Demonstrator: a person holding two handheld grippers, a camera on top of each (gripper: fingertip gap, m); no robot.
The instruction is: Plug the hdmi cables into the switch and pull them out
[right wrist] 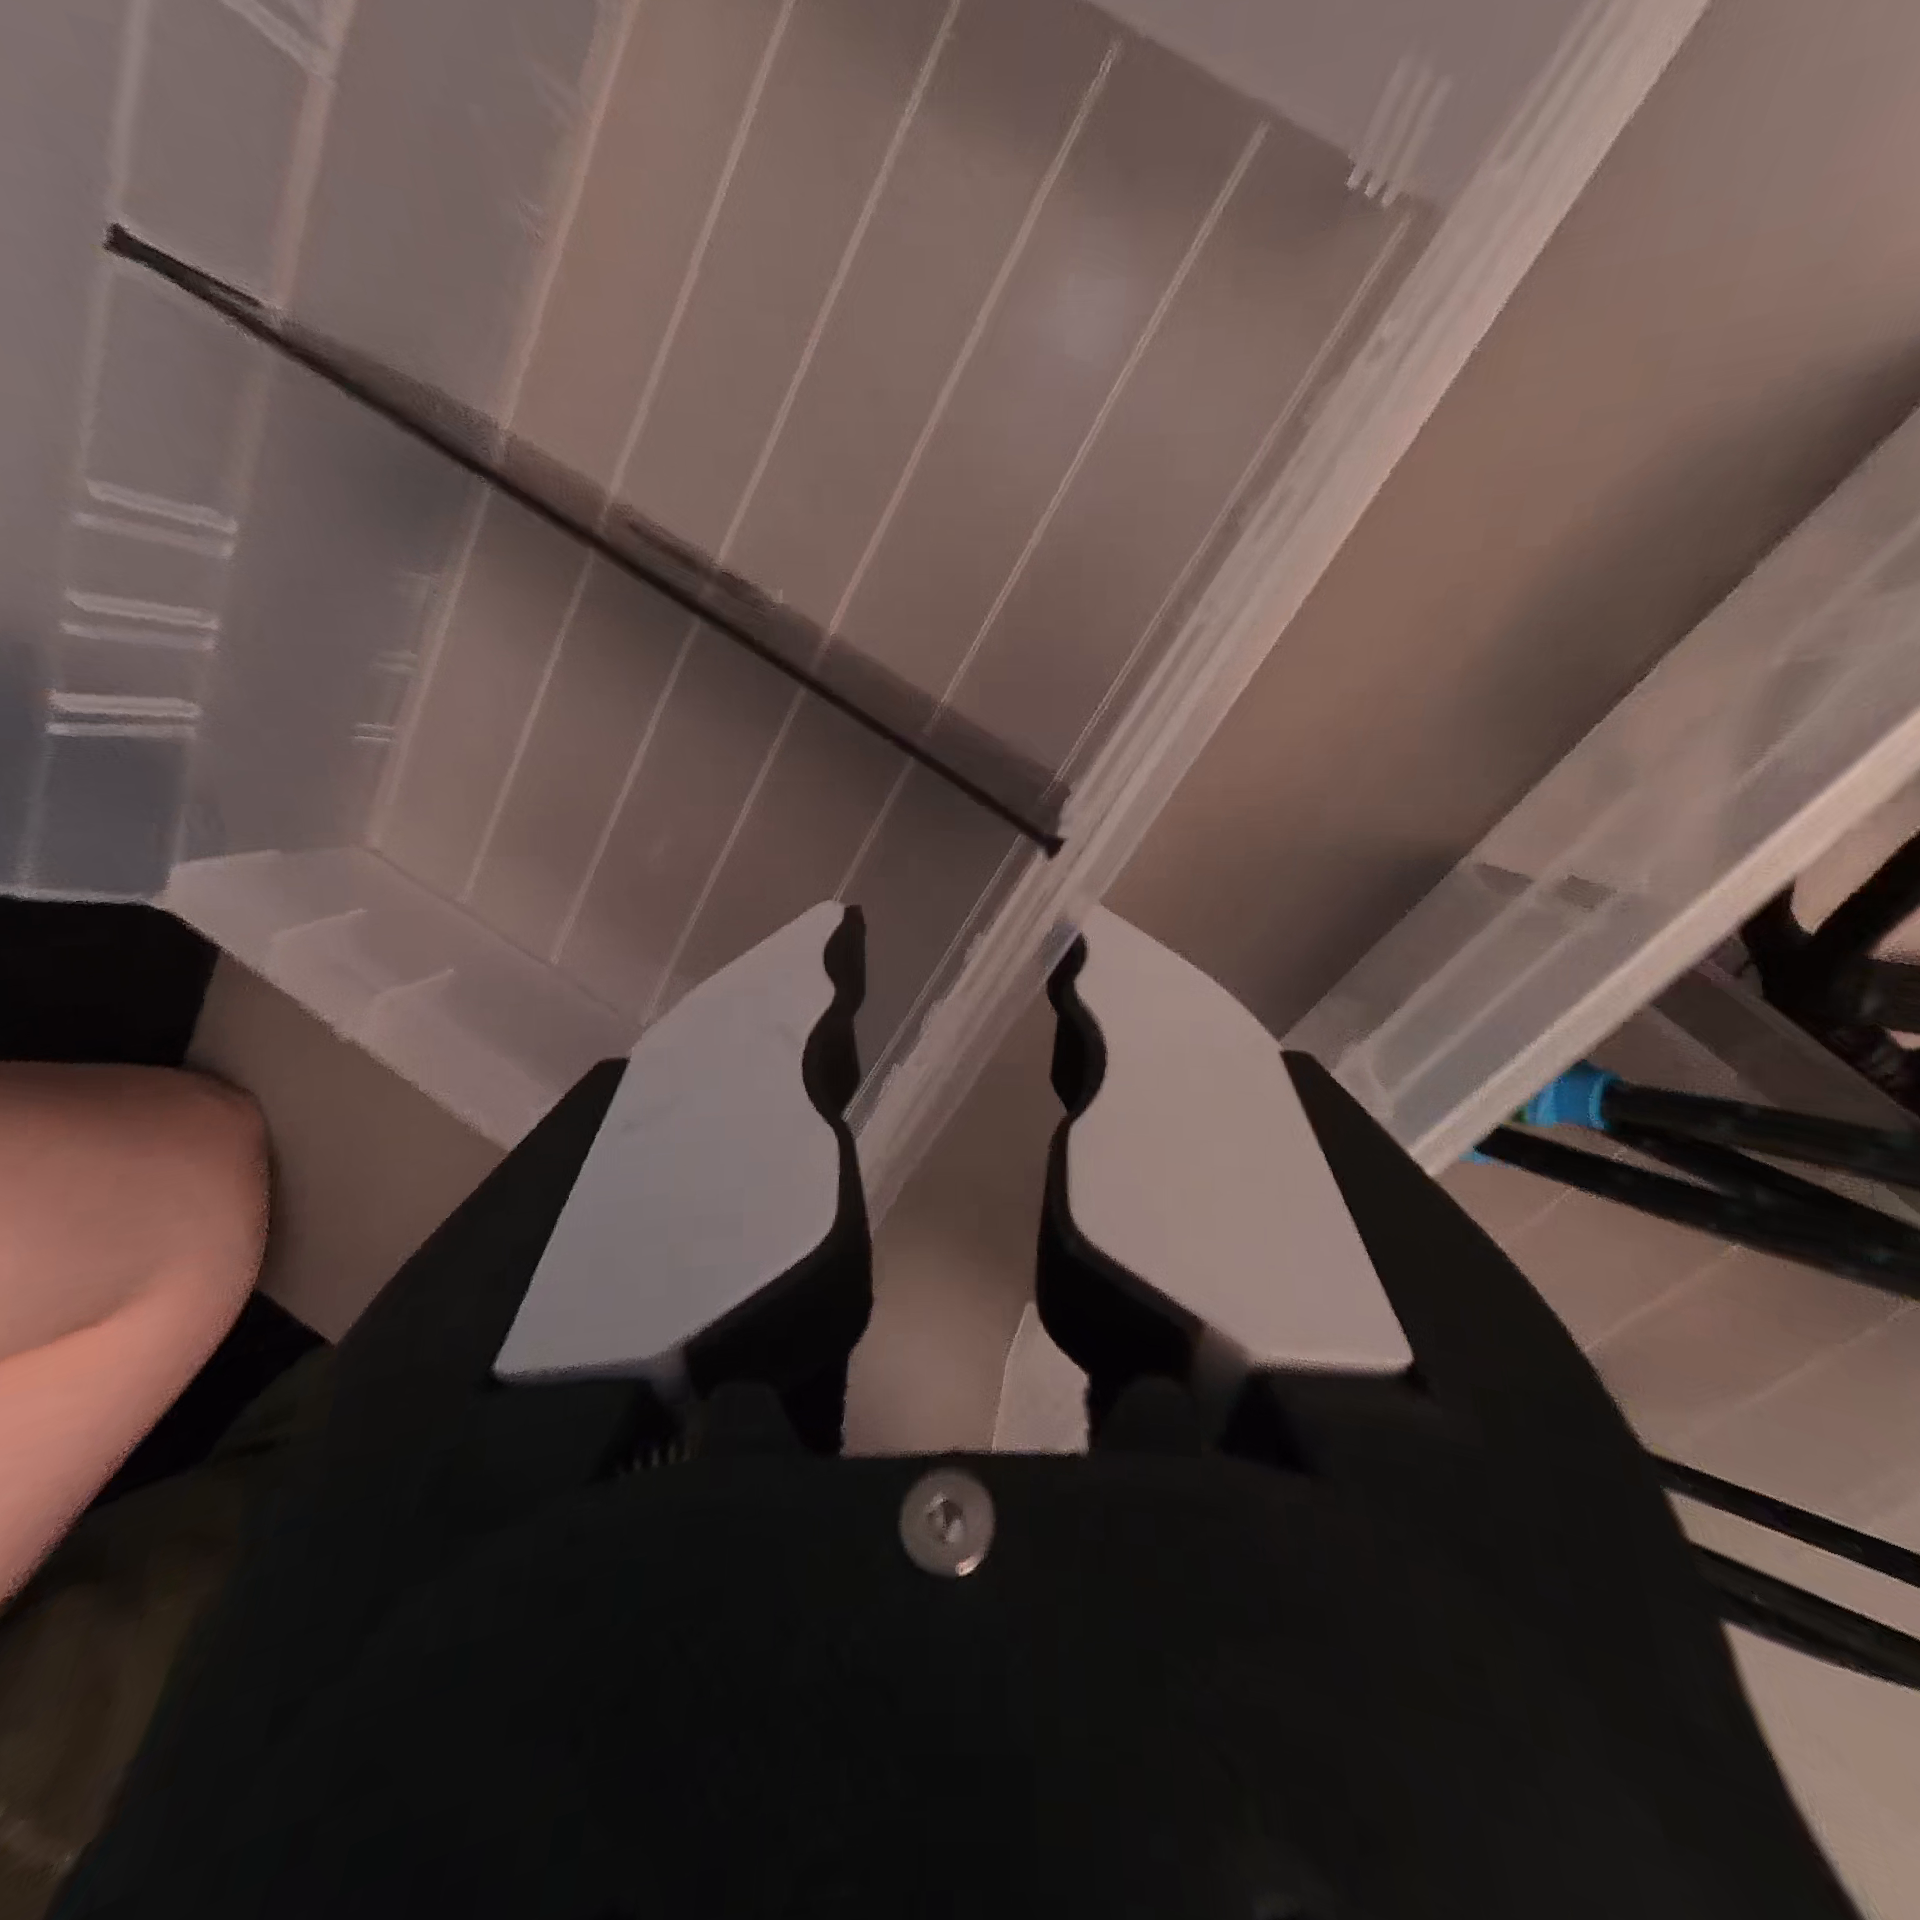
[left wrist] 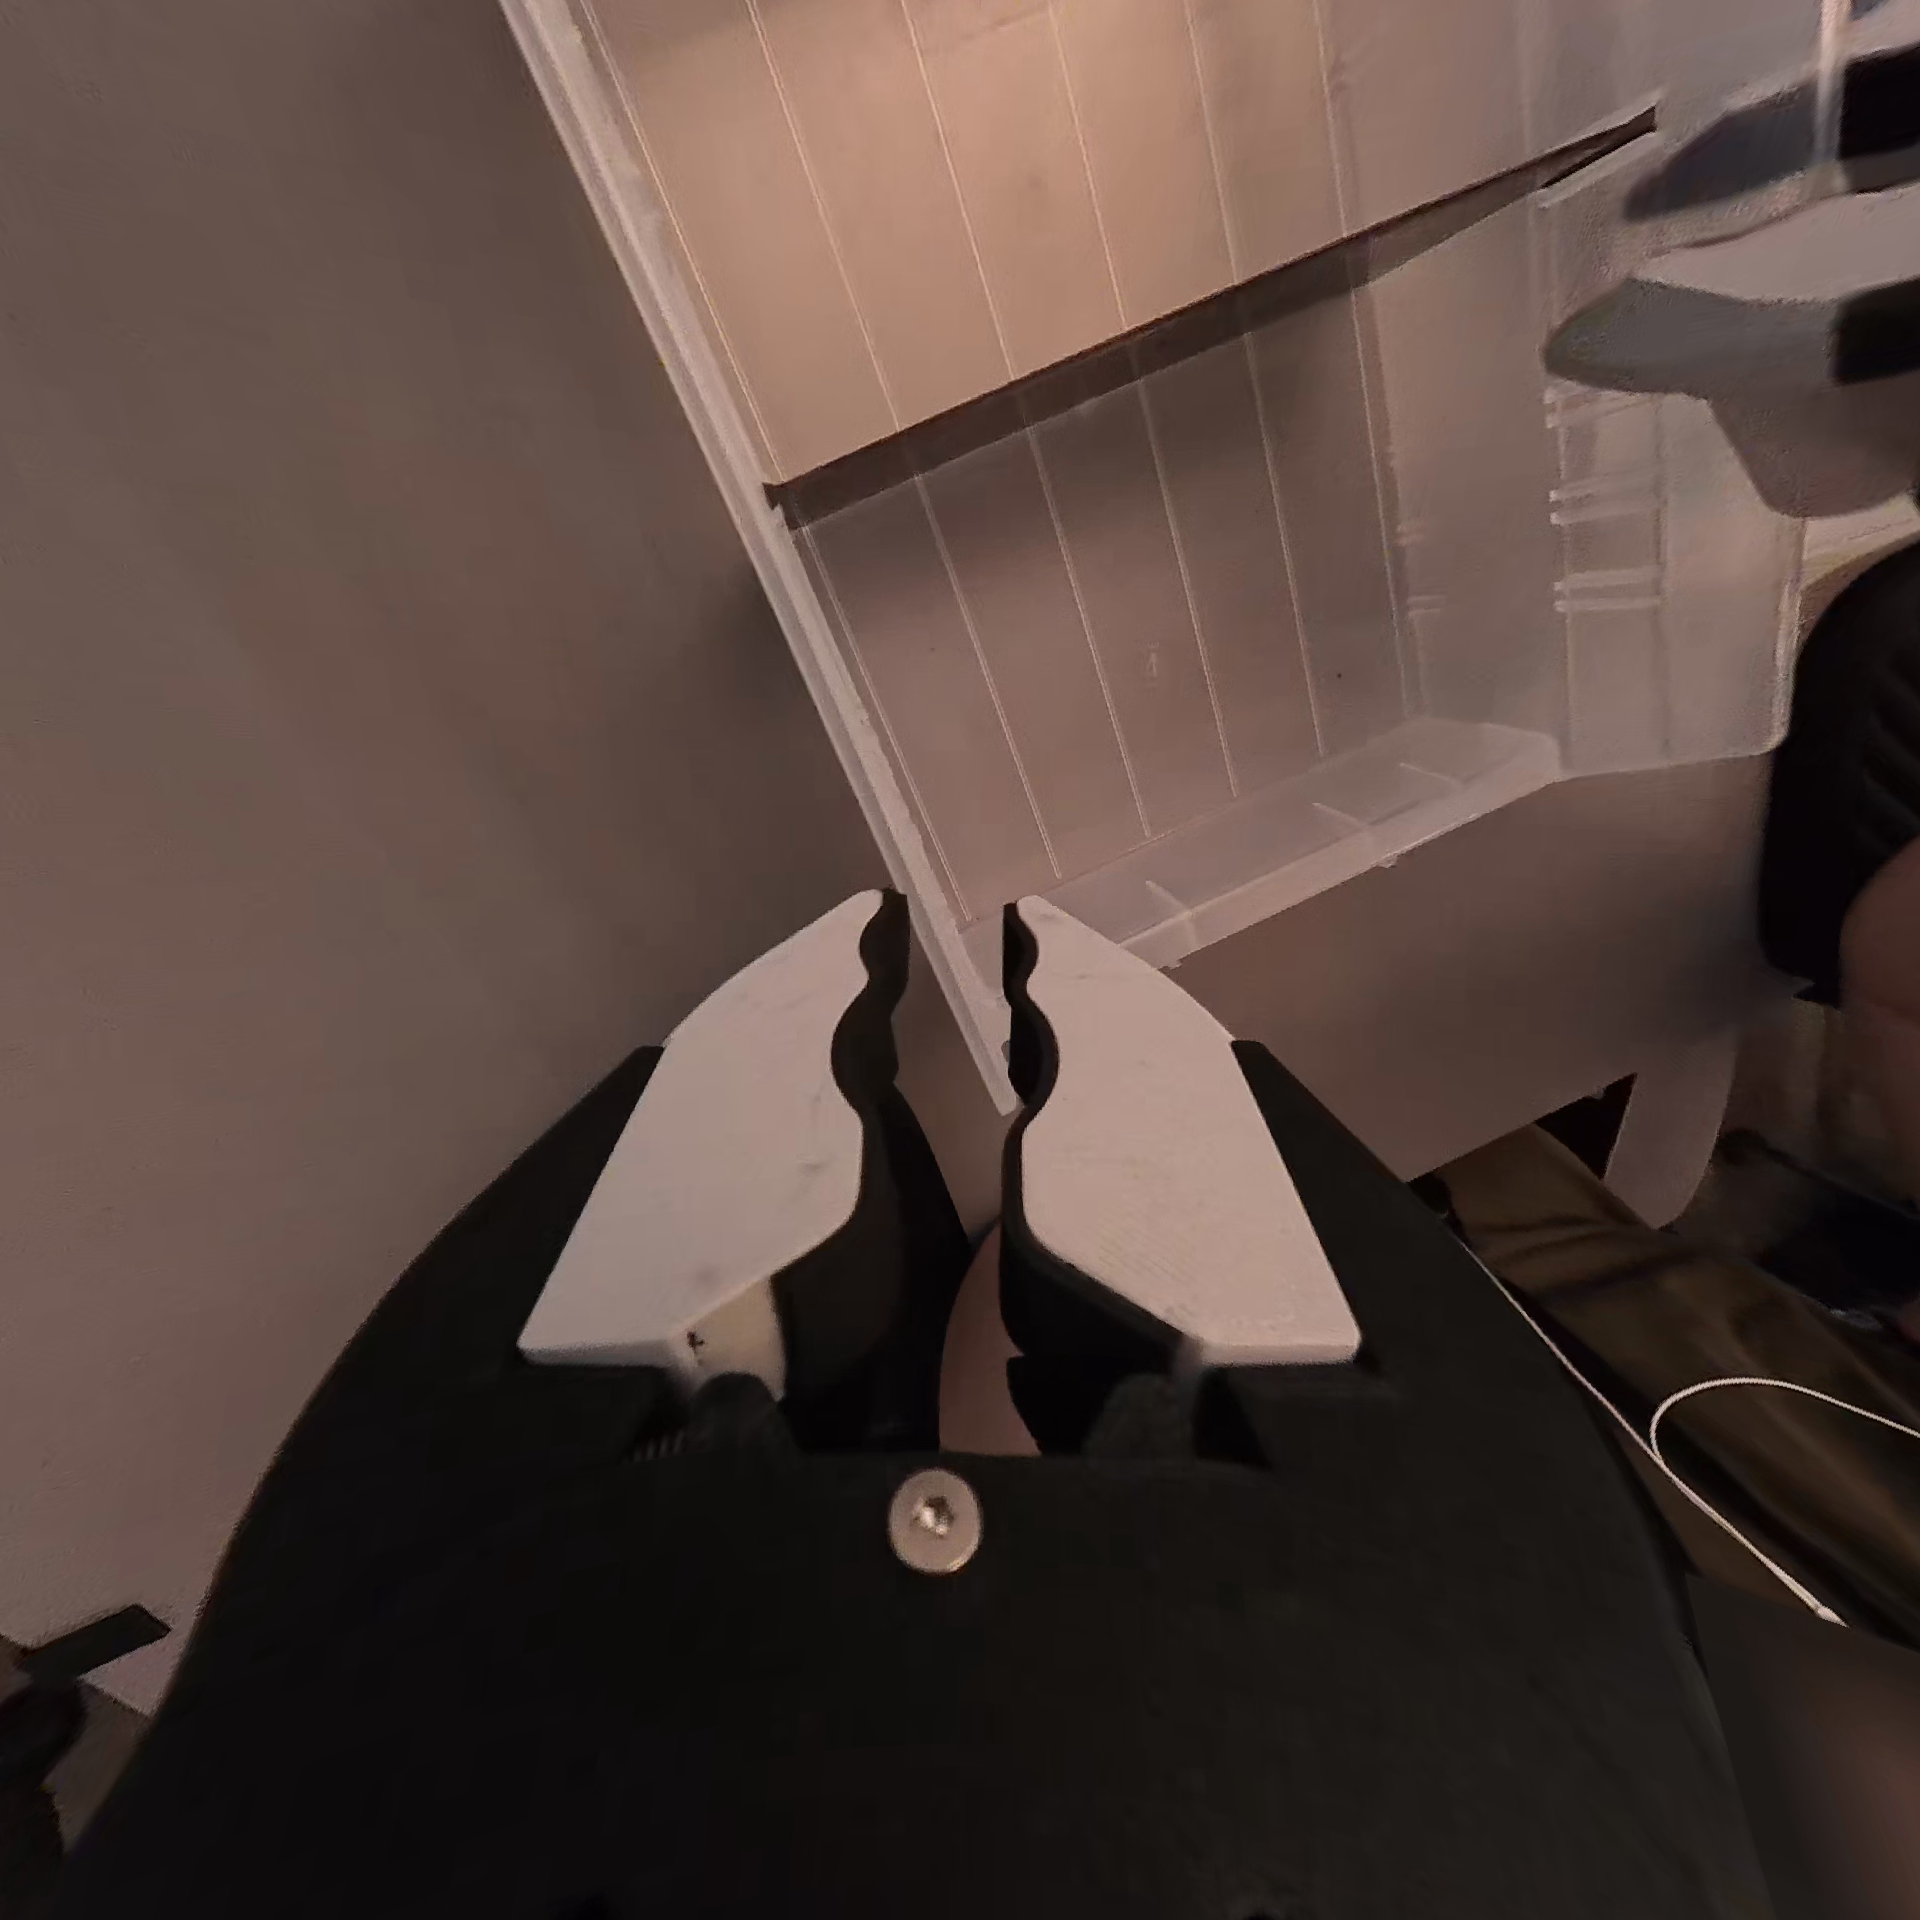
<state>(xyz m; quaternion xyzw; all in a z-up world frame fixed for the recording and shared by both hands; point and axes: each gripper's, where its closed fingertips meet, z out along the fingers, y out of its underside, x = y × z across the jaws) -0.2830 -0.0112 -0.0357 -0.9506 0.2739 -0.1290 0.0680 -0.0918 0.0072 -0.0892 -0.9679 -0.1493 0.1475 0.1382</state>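
Note:
No switch shows in either view. Black cables (right wrist: 1766,1164) with a blue piece (right wrist: 1569,1091) lie at the right edge of the right wrist view; I cannot tell whether they are the hdmi cables. My left gripper (left wrist: 954,906) is slightly open and empty, pointing at the near corner of a clear plastic bin (left wrist: 1143,623). My right gripper (right wrist: 961,930) is open wider and empty, pointing at the same kind of clear bin (right wrist: 727,468). The right gripper also shows blurred at the top right of the left wrist view (left wrist: 1766,260).
A second clear bin (right wrist: 1662,935) stands to the right, above the cables. A person's bare arm (right wrist: 125,1226) is at the left; a black sleeve (left wrist: 1849,779) is at the right of the left wrist view. A thin white cord (left wrist: 1714,1455) lies lower right.

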